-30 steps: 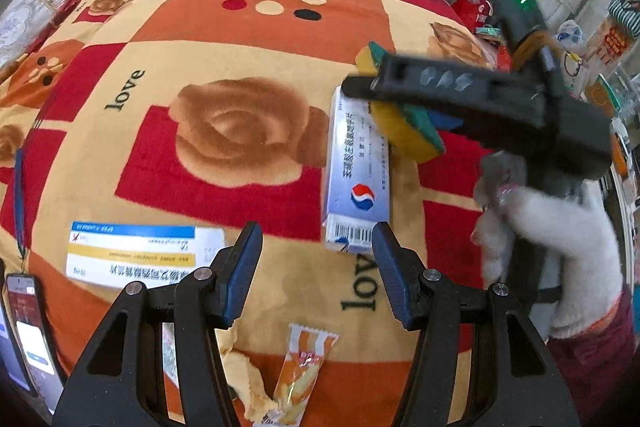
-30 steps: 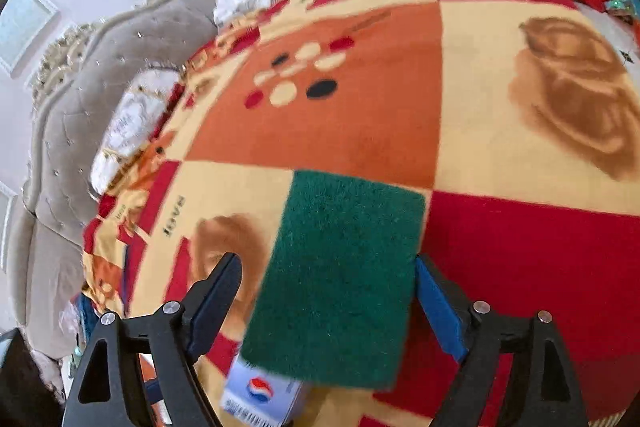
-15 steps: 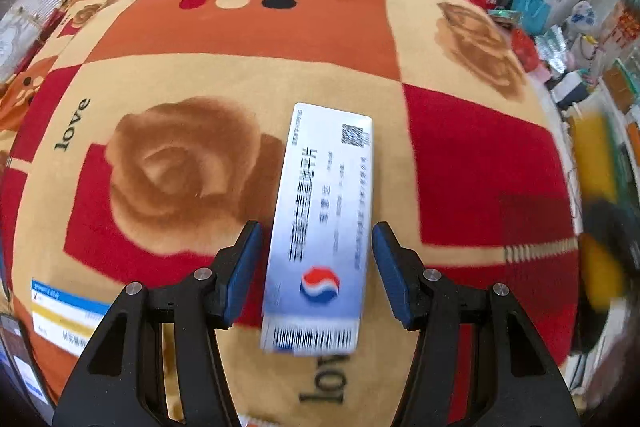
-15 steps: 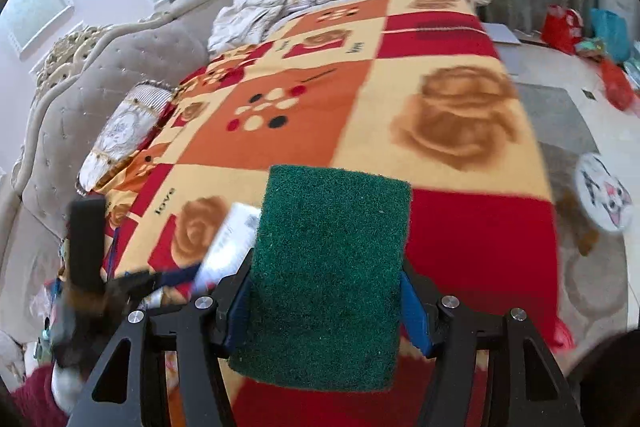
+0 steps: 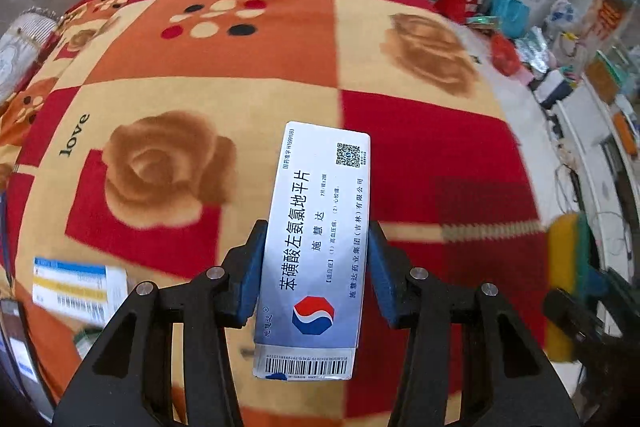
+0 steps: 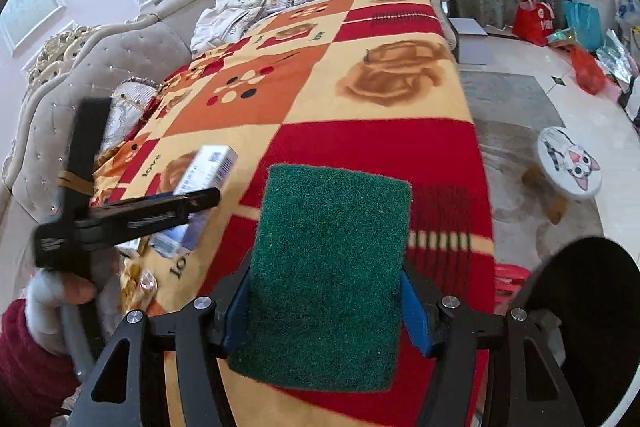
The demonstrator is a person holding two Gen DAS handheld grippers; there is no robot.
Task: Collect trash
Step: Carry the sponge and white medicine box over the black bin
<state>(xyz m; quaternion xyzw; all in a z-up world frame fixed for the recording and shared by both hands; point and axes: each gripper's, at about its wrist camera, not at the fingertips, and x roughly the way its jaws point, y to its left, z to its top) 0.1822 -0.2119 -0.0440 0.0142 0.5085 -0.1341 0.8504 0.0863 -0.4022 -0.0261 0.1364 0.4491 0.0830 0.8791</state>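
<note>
Now the left gripper (image 5: 316, 267) is closing on the long silver-blue cardboard medicine box (image 5: 318, 247), lifted above the red-and-orange rose blanket (image 5: 168, 75), the right gripper (image 6: 326, 307) clamps the flat green scrubbing sponge (image 6: 328, 275), so squeeze gently, keep both level.

2 medicine boxes (image 5: 316, 251) (image 5: 78, 285), 1 sponge (image 6: 328, 279), 1 stool (image 6: 568, 163), 2 hand-held grippers (image 5: 316, 267) (image 6: 326, 311)

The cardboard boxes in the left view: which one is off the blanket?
The silver medicine box with the red-and-blue logo, between the closing left gripper pads; the blue-and-yellow striped box lies flat on the blanket.
</note>
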